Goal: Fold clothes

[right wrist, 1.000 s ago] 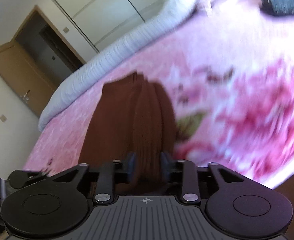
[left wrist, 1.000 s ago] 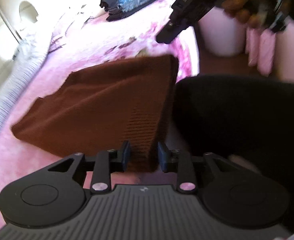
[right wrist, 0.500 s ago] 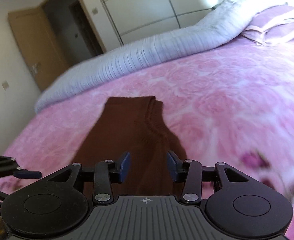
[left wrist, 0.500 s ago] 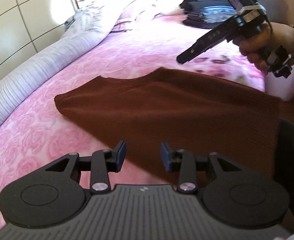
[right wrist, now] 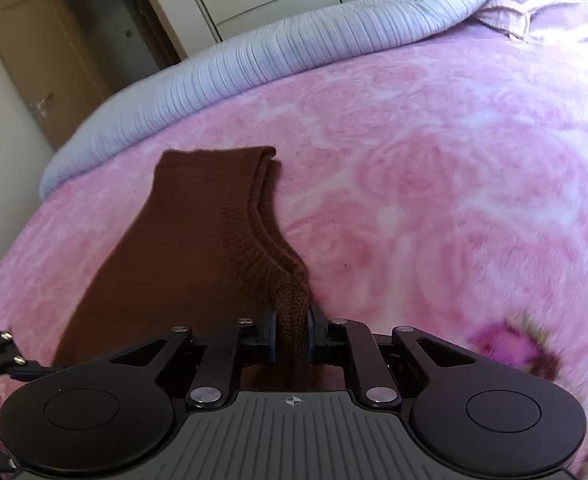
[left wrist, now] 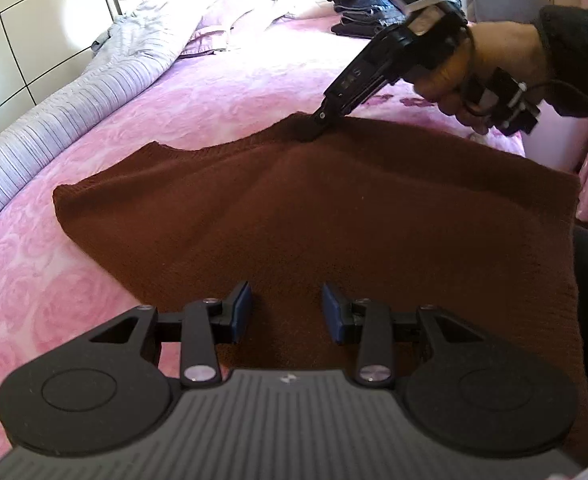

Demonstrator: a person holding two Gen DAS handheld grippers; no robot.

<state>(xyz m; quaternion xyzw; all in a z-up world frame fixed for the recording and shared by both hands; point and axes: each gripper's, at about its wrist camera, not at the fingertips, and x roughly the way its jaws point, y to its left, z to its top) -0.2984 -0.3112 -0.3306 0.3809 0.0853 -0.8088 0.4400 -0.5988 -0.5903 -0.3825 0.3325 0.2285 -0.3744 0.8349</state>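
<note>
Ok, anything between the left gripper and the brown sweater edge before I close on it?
Nothing visible. The left gripper hangs open directly over the brown sweater, bare knit between its pads. The right gripper already pinches the far edge.

**Sweater laid flat, right gripper takes new hold**

The brown sweater (left wrist: 314,216), a second ago hanging bunched between both tools, now lies spread across the pink bedspread (left wrist: 221,92). The left gripper (left wrist: 286,312) has let go and stands open above it. The right gripper (right wrist: 290,330), briefly open, has just closed on the collar edge.
</note>
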